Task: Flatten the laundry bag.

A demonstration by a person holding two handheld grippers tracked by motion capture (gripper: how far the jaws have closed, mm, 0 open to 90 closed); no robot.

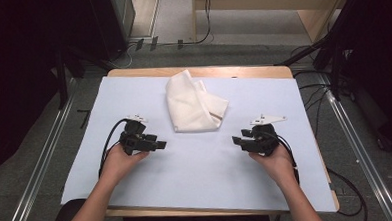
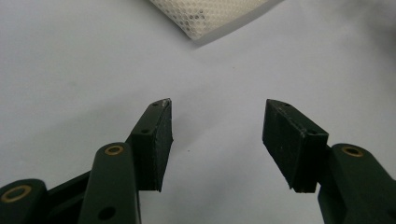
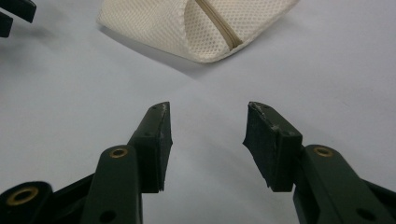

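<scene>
Left gripper (image 1: 161,144) and right gripper (image 1: 235,140), jaws apart, empty, low over tabletop (image 1: 196,160); mesh bag (image 1: 194,105) at twelve o'clock between them, likely the next pickup.

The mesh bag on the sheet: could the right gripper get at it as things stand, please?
Probably yes: the right gripper is open and empty, and bare sheet lies between it and the mesh bag.

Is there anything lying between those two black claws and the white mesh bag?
Nothing visible. The mesh bag lies folded at the far middle of the pale sheet, and only bare sheet separates it from the open left gripper and open right gripper.
</scene>
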